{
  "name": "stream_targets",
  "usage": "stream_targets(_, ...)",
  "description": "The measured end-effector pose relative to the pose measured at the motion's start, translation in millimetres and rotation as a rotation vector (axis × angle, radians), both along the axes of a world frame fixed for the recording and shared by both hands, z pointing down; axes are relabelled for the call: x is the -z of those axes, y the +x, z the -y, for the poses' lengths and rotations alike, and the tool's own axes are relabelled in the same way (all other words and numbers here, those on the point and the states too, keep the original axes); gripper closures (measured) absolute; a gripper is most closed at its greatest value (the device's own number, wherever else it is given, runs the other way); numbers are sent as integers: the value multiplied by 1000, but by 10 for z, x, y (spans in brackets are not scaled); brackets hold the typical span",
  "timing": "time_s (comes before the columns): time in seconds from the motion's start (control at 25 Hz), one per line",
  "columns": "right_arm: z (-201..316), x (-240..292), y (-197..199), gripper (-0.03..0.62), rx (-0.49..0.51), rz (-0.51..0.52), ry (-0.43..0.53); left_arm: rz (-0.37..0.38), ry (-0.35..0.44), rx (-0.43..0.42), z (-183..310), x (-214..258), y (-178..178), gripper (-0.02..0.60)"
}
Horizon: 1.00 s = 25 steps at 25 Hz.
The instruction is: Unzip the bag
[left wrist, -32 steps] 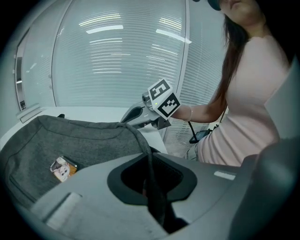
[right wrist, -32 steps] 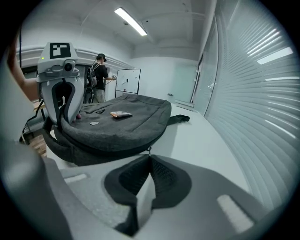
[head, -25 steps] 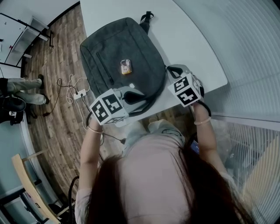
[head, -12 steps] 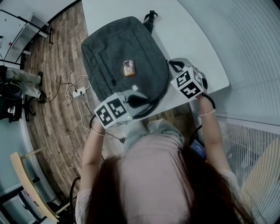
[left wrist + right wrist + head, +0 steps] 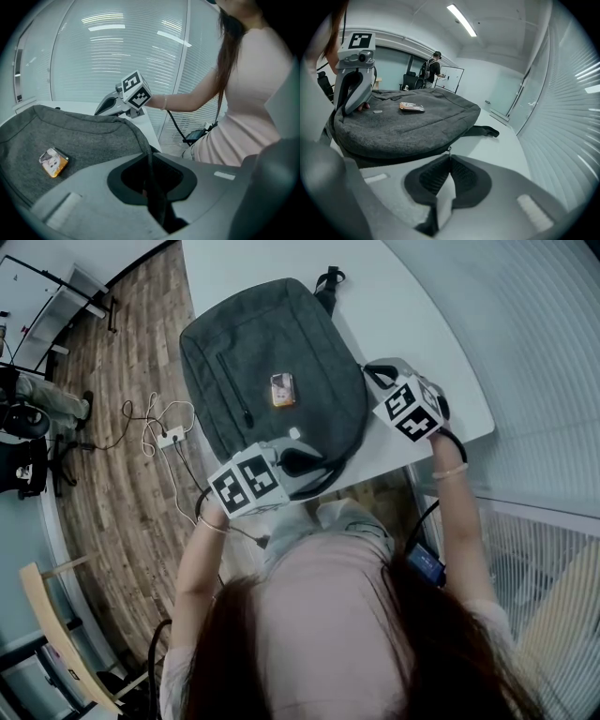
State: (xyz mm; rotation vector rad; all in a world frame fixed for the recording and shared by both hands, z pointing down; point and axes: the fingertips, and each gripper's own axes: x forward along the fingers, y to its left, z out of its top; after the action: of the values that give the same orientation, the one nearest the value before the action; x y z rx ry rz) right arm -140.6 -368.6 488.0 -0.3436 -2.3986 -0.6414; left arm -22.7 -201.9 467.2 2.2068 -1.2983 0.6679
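The bag (image 5: 272, 362) lies flat on the white bench (image 5: 403, 296), its near end at the bench edge closest to the person. An orange badge (image 5: 280, 388) sits on top. Its side zip looks closed along the length that shows.

The right gripper (image 5: 449, 157) is at the bag's right side. Its fingers (image 5: 471, 180) are closed, with only the tips pinching the small metal zip pull (image 5: 449, 150). The left gripper (image 5: 150, 161) is at the near end, clamped shut on a dark strap (image 5: 152, 187) that runs off the bag's edge.

The pinch on the pull is thin, so I judge that a tug out of line with the zip track could slip it free. The left hold is on a strap, not the body, so slack there could let the bag slide or swing when the zip is drawn. It might then drag toward the bench edge. The rounded corner is where the slider looks likeliest to bind.
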Motion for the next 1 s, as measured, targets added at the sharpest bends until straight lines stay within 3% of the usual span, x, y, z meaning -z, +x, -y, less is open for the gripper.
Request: stream_targets(1.0,110,19,-475,574,26,-3,-61,-28,-35,-18,-4,-12,2,541)
